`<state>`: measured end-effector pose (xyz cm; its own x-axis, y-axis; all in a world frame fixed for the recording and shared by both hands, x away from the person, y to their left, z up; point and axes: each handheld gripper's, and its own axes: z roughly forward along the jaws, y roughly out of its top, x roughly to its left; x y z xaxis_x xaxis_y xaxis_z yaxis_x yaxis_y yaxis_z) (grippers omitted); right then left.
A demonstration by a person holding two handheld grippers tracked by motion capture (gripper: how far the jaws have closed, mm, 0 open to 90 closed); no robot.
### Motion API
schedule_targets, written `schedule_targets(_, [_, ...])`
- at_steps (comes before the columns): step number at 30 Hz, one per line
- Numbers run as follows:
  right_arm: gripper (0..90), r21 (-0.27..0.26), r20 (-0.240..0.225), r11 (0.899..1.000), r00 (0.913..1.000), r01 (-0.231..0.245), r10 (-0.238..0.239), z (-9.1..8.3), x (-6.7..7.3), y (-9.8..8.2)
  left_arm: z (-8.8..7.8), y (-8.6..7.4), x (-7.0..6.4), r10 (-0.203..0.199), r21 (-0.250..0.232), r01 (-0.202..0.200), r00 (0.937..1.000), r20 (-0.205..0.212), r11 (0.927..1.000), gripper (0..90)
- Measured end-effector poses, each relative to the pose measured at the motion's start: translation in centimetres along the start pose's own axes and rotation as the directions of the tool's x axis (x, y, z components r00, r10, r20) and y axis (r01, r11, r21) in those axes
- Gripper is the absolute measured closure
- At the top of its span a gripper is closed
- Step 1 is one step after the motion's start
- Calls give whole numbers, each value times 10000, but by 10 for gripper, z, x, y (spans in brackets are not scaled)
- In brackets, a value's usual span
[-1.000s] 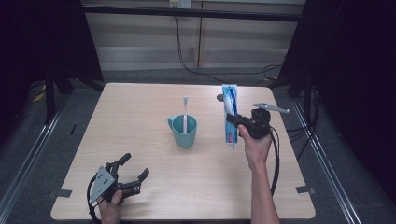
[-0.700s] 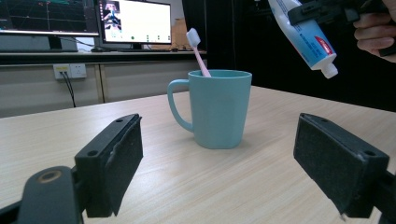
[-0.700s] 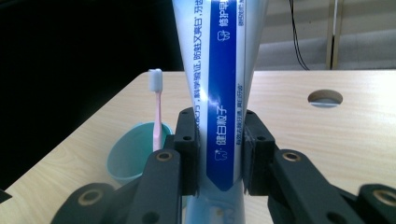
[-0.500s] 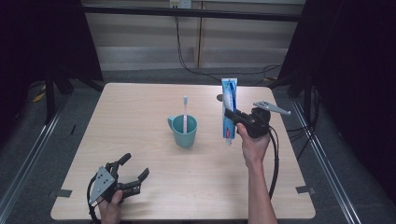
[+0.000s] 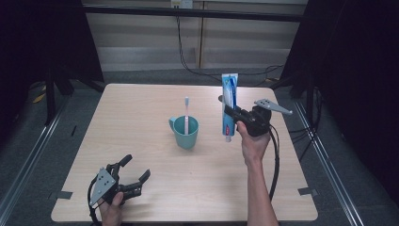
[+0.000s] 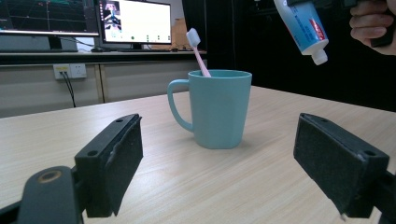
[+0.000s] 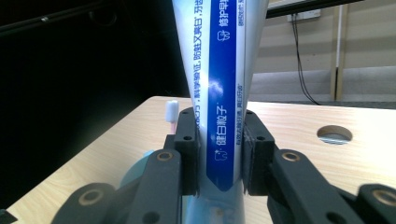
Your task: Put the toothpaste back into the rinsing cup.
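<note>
Now the right gripper [image 5: 230,112] is squeezing the toothpaste tube [image 5: 229,104] and has carried it closer to the cup [image 5: 186,133]. Probably it is going in beside the toothbrush [image 5: 187,114]. The left gripper [image 5: 133,170] is resting with jaws apart.

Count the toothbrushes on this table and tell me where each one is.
1. The toothbrush stands bristles up in the teal mug near the table's middle. The mug's inside is not visible, so more could be hidden there.
</note>
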<state>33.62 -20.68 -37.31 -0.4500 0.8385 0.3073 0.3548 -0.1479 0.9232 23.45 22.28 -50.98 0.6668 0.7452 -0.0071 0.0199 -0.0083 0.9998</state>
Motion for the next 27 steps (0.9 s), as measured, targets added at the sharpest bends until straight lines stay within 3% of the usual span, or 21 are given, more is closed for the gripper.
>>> schedule_targets(27, [724,174,-920,9995,9955,252,-235,37,27,13,0,0,0,-75,-6,75,10000,7,10000,157])
